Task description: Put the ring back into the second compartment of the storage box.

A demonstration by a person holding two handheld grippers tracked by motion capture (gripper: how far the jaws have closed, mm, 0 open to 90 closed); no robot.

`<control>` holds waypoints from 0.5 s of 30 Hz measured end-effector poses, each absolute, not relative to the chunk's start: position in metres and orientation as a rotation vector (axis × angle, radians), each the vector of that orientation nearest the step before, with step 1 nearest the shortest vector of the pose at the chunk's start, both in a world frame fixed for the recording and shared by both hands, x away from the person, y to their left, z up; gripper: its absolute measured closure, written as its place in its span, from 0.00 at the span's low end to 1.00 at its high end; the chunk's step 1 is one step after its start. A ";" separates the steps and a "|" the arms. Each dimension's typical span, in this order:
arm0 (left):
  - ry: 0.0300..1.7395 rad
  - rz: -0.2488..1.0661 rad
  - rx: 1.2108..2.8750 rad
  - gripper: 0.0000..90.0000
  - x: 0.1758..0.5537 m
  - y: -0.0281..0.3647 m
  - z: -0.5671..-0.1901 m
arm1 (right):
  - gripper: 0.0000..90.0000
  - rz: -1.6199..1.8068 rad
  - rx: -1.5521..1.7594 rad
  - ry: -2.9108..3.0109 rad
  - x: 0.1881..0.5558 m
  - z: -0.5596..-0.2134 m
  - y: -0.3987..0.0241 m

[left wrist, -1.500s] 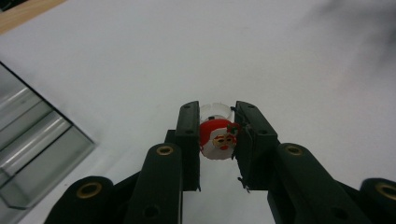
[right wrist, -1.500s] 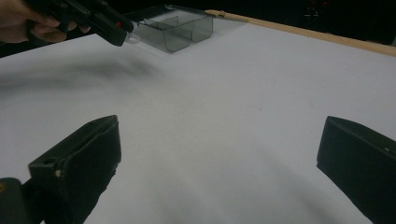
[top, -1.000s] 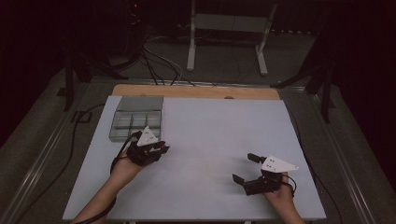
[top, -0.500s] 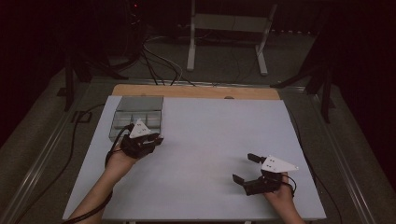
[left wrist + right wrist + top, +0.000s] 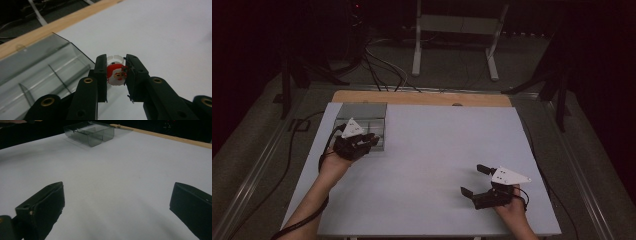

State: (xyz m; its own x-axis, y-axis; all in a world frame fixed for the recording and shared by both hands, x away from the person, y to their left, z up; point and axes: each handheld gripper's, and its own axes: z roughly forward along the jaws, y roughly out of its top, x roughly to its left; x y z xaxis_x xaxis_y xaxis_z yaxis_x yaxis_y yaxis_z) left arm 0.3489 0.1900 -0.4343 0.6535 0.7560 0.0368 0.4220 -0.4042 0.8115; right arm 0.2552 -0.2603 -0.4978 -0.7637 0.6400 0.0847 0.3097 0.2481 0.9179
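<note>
A dim room is seen from above, with a white desk (image 5: pixel 437 165) and a person's two forearms entering from the bottom edge. The left gripper (image 5: pixel 371 140) has been carried away from the person over the last second, from the open desk surface to the near edge of a clear divided tray (image 5: pixel 362 112) at the far left corner. Between its jaws, a small Santa-face ring (image 5: pixel 116 74) is clamped, a red and white face on a pale plastic band, held clear of the desk just beside the tray's wall. From this shift it is judged that the ring is being brought to the tray and that a drop into one of its compartments is the step at hand; the compartments look empty as far as can be told. The right gripper (image 5: pixel 474 180) is rested near the right front of the desk, well apart from the tray, its jaws spread wide with nothing between them, and has not moved. Nothing lies on the desk between the ring and the tray; only the tray's near wall must be cleared. A wooden strip (image 5: pixel 422 98) runs along the far edge, with cables (image 5: pixel 382 70) and a metal stand (image 5: pixel 454 30) on the floor beyond.
</note>
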 end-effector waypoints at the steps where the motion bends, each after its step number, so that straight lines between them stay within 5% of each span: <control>1: 0.917 0.518 2.043 0.82 0.350 0.191 -0.433 | 0.00 1.521 0.877 2.219 0.255 -0.498 -0.260; 15: 0.995 0.506 1.999 0.82 0.375 0.213 -0.433 | 0.00 1.524 0.868 2.224 0.254 -0.498 -0.259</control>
State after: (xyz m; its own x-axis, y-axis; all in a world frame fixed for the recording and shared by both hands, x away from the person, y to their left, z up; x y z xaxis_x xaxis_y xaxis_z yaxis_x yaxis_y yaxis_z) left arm 0.3745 0.2133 -0.4328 0.6059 0.7955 -0.0067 0.4626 -0.3454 0.8165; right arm 0.2541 -0.2592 -0.4976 -0.7690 0.6339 0.0826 0.3059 0.2515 0.9183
